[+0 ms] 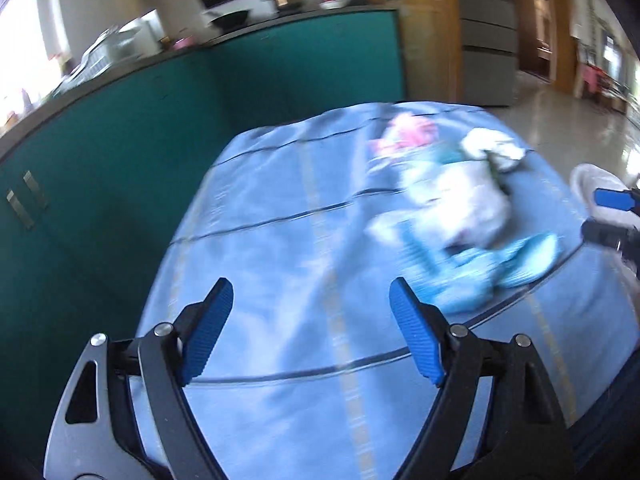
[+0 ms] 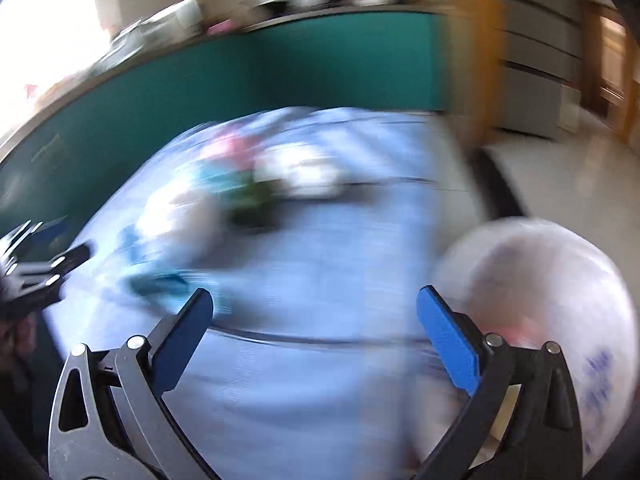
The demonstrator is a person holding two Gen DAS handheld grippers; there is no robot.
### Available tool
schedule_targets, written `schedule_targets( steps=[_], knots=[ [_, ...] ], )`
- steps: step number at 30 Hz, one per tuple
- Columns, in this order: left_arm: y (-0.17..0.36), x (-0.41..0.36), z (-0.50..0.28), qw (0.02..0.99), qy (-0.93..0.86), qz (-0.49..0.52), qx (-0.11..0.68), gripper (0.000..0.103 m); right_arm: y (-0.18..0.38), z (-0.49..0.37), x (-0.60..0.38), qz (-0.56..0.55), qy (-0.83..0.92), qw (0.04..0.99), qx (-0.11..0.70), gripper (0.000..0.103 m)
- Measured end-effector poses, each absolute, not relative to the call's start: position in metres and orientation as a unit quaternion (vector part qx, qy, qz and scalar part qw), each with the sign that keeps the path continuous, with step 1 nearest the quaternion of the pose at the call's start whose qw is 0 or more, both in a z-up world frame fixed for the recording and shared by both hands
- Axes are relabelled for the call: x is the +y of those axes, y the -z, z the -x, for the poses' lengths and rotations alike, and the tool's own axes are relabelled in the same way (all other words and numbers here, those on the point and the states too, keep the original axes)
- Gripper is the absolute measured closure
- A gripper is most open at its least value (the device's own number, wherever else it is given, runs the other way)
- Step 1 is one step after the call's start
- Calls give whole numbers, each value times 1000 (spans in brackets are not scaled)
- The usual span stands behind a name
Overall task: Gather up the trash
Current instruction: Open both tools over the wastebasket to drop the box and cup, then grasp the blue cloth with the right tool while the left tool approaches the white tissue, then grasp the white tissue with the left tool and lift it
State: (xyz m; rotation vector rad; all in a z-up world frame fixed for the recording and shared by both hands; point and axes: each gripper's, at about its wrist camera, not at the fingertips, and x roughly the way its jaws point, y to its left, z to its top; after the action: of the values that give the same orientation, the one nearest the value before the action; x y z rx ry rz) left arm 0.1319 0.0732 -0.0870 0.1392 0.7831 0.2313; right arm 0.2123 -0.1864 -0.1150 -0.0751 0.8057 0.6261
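Observation:
A blurred heap of trash lies on the blue cloth-covered table point(image 1: 280, 240): a crumpled white wrapper point(image 1: 452, 204), a pink wrapper point(image 1: 408, 132), a white tissue point(image 1: 492, 148) and a light-blue wrapper point(image 1: 480, 276). My left gripper point(image 1: 311, 286) is open over bare cloth, left of the heap, with nothing between its fingers. My right gripper point(image 2: 315, 294) is also open and empty above the cloth, the heap point(image 2: 248, 188) ahead and to its left. A white plastic bag point(image 2: 540, 300) with blue print sits by its right finger. Each gripper shows at the other view's edge.
A teal cabinet front point(image 1: 120, 140) with a cluttered counter top runs behind the table on the left. A grey refrigerator point(image 1: 486, 40) and wooden door frames stand at the back right. Shiny tiled floor point(image 1: 560, 120) lies beyond the table's right edge.

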Motion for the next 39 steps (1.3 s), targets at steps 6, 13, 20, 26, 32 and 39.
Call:
schedule_targets(
  steps=[6,13,20,26,32,39],
  knots=[
    [74,111,-101,916,-149,-34,370,20,129,-218,-78,127,-392,808,421,4],
    [71,126,-101,918,-151,-15,367,18,143,-198,-56,175,-405,792,421,58],
    [82,89,-123,924,-84,-13,372,18,125,-193,-143,87,-394,819,409,62],
    [92,33,-159,929,-9,-37,369,16,131,-211,-205,25,-307,853,422,39],
    [107,-14,-197,918,43,-41,393,14,140,-215,-205,30,-289,862,414,21],
    [127,-24,-216,903,44,-41,425,75,147,-222,-197,17,-290,862,416,21]
  ],
)
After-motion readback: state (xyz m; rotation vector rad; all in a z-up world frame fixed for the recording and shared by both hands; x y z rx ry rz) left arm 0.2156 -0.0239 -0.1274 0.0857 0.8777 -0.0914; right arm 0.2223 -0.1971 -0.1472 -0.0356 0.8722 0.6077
